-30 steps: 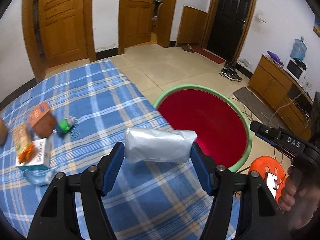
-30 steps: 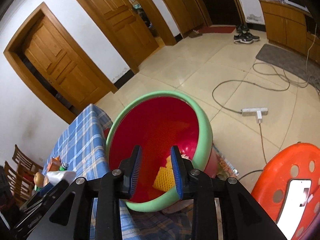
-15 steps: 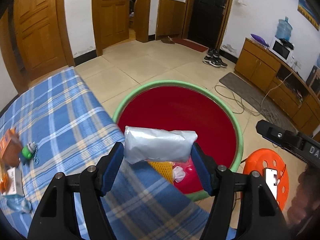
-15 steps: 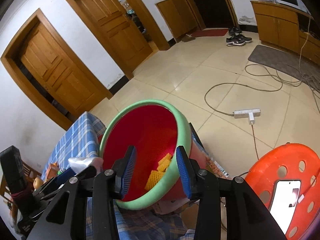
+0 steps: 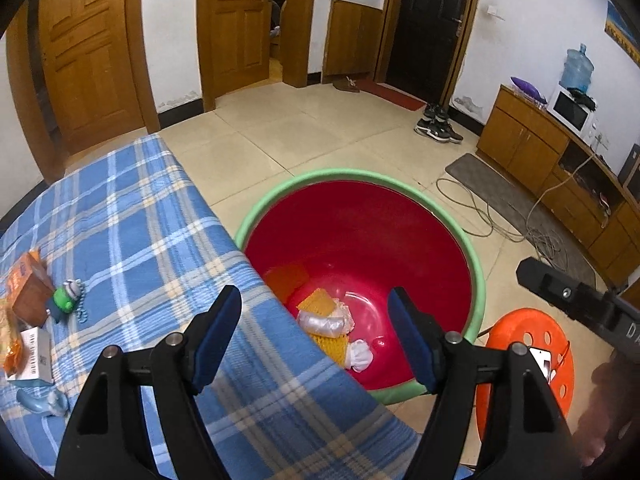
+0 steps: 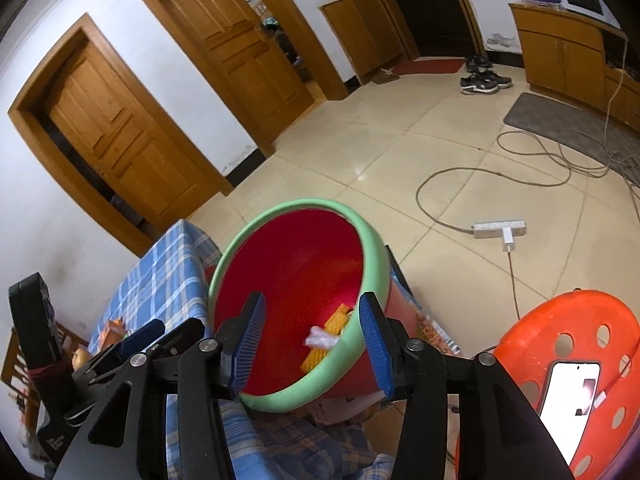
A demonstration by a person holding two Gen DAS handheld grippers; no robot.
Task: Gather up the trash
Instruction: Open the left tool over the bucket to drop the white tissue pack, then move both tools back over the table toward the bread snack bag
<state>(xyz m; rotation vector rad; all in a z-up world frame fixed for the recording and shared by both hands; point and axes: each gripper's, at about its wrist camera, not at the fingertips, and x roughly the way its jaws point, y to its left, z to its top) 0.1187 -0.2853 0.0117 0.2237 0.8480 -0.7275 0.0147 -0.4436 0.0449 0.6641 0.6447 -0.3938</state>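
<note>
Silver packet (image 5: 322, 323) sat down in the red tub (image 5: 478, 280), left gripper (image 5: 316, 332) opening over it with nothing between the jaws. Right gripper (image 6: 312, 344) was opening too, empty. Guess the boxes (image 5: 30, 284) on the table (image 5: 132, 216) came next.

From behind each gripper the scene is viewed steeply downward along its fingers at close range, the red basin (image 5: 360, 240) just ahead of both being shared with the orange stool (image 6: 568, 344) and checked bench (image 5: 120, 232).
</note>
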